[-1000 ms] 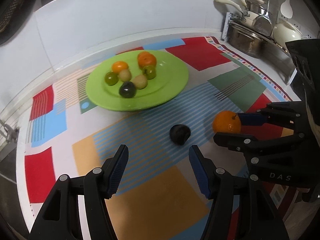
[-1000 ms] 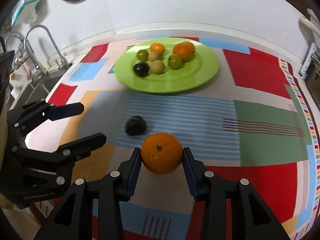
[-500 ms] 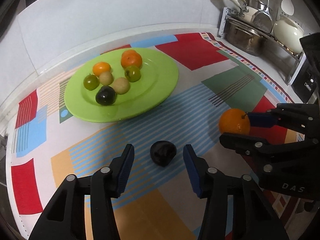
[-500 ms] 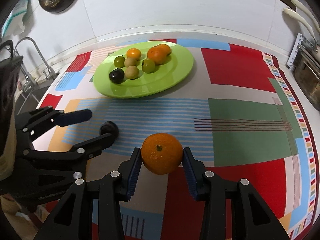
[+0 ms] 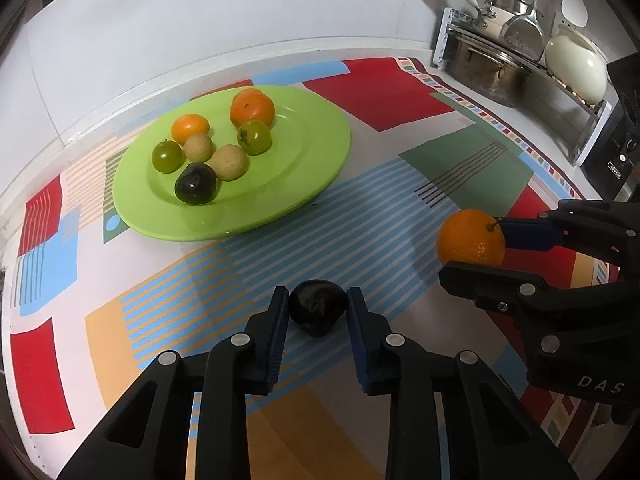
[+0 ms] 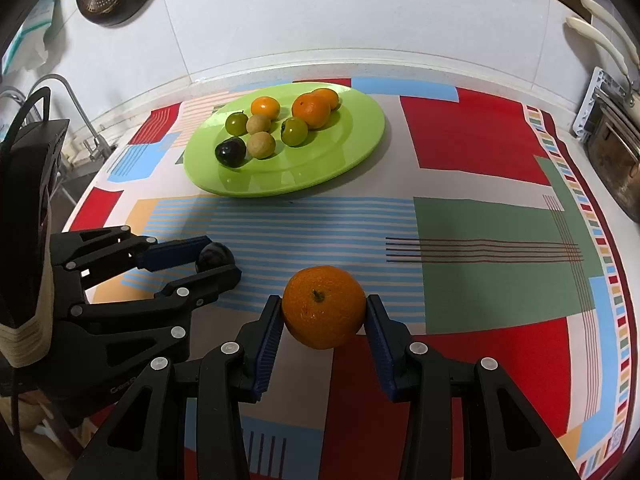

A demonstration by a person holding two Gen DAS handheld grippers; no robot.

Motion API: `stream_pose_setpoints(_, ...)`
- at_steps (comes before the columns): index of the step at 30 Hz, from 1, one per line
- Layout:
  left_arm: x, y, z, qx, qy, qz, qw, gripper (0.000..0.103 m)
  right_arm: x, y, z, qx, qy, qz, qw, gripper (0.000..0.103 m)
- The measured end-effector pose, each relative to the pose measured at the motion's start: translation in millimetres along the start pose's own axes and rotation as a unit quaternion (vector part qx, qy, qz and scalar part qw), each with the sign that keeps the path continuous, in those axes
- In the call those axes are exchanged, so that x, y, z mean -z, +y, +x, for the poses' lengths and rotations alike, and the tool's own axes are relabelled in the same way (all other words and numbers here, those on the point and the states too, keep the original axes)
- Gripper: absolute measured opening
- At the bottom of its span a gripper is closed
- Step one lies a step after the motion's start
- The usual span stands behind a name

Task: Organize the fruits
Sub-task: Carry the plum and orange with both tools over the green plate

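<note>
— Fruit first: where does everything sit relative to the green plate (image 5: 320, 168)?

— Seven pieces lie grouped on the plate's far-left half: a large orange fruit (image 5: 252, 107), a smaller one (image 5: 190, 128), two green ones, two tan ones and a dark plum (image 5: 196, 183). Another small orange one peeks out behind the large fruit in the right wrist view. Grouping them at one side leaves the near-right half of the plate bare, which I judge is where the two loose pieces belong.

— And those two?

— Both are off the plate, on the near side of it, over the patterned mat (image 6: 480, 152). The dark fruit (image 5: 317, 307) is straight in front of the plate; the orange (image 6: 323, 306) is in front and to the right, well apart from the rim.

— How are they held?

— The left gripper (image 5: 318, 312) has its blue pads against both flanks of the dark fruit, pinching it low, probably because it is small and squat. Whether it is lifted off the mat I cannot tell. The right gripper (image 6: 324, 320) clamps the orange across its widest girth, stem up, so the round body cannot roll out.

— Why both at once?

— My guess: one carry to the plate finishes the sorting. The risk is the two tools crowding each other over the bare half.
</note>
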State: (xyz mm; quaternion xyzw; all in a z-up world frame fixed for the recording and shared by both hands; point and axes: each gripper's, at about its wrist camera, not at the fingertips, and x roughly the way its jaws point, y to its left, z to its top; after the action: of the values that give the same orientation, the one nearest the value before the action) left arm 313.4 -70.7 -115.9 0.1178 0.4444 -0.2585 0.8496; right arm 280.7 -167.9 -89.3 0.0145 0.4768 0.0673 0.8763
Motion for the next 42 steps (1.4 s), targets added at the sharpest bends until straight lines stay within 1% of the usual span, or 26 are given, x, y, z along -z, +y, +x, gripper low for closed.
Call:
stream_pose_setpoints(13, -4, 3, -27, 0.000, -0.028, -0.016, 0.9995, 0.029, -4, 4, -11, -0.010, -0.017, -0.004, 1.000, 0.042)
stream_pose_setpoints(18, -9, 4, -44, 0.000, -0.048, -0.019, 0.9987, 0.029, -8, 7, -20, -0.016, -0.030, -0.005, 0.999, 0.042)
stream_pose_setpoints(22, -16, 6, -61, -0.005, -0.072, -0.020, 0.9972, 0.029, -14, 8, -28, -0.019, -0.045, -0.007, 0.999, 0.042)
stream_pose_setpoints(32, -39, 24, -79, -0.039, -0.113, -0.026, 0.9925, 0.029, -42, 15, -43, -0.017, -0.093, -0.022, 0.995, 0.042)
stream_pose_setpoints(37, -52, 35, -78, -0.052, -0.122, -0.034, 0.9906, 0.029, -62, 17, -43, -0.017, -0.112, -0.026, 0.993, 0.042)
stream_pose_setpoints(42, -65, 50, -71, -0.062, -0.125, -0.044, 0.9893, 0.029, -82, 18, -36, -0.013, -0.121, -0.028, 0.992, 0.042)
